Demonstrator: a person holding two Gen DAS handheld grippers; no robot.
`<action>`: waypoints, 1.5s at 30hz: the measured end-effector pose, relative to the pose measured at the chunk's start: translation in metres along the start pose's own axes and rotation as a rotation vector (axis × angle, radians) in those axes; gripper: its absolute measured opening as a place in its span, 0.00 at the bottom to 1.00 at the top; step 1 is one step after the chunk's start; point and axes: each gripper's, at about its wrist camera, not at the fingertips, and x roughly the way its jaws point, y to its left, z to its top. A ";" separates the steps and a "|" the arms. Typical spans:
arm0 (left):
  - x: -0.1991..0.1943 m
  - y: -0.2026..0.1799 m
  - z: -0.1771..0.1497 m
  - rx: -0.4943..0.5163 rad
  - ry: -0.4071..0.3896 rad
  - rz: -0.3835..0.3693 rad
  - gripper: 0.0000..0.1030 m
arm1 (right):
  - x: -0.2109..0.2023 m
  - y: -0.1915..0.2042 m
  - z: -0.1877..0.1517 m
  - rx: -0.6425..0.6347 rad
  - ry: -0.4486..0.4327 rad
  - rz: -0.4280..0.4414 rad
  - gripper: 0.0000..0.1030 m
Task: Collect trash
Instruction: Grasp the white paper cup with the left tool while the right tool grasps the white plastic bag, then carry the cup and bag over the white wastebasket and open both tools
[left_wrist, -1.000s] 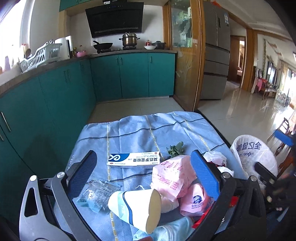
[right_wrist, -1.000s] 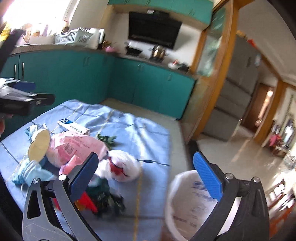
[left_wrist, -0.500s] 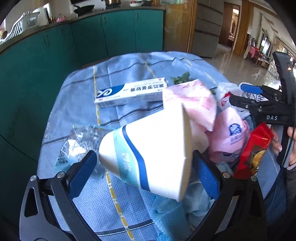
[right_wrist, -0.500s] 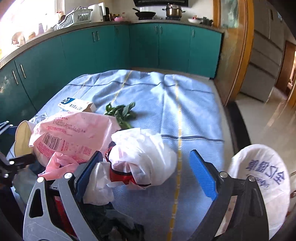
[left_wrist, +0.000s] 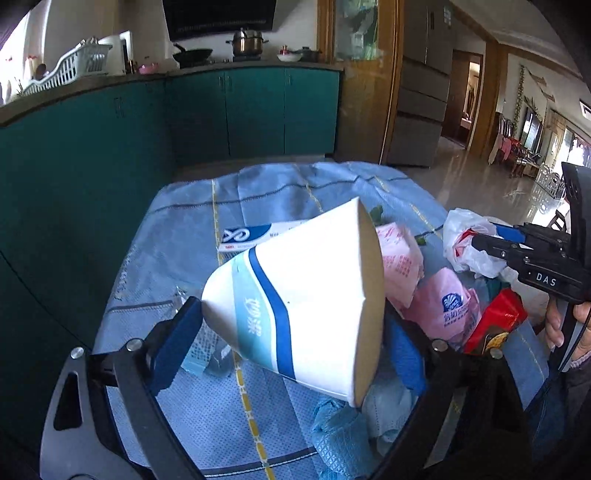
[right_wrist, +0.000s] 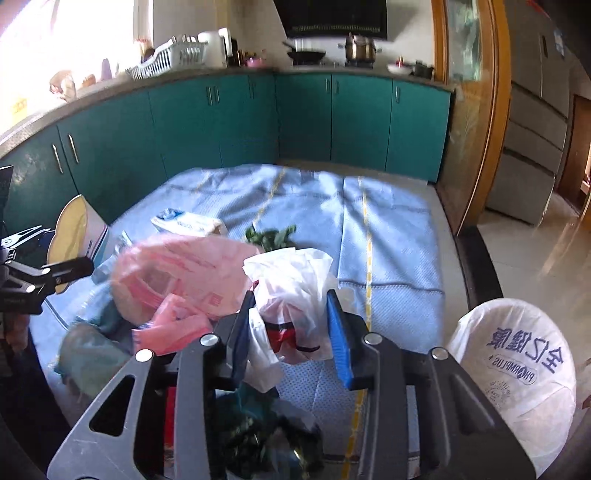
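Left hand-held gripper is clamped on a paper cup, frame centre. Right hand-held gripper pinches a white plastic bag. Neither is binned; pink bags and medicine box remain on the desk. Lined bin stands lower right.

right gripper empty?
No, the right gripper has its blue fingers closed on a white plastic bag.
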 end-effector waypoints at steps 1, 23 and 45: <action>-0.007 -0.001 0.001 0.003 -0.036 0.009 0.89 | -0.007 0.001 0.000 -0.003 -0.023 -0.007 0.37; -0.006 -0.202 0.092 0.040 -0.264 -0.455 0.89 | -0.110 -0.143 -0.073 0.283 -0.049 -0.615 0.37; 0.145 -0.330 0.094 -0.058 0.113 -0.671 0.97 | -0.103 -0.185 -0.101 0.409 0.089 -0.603 0.63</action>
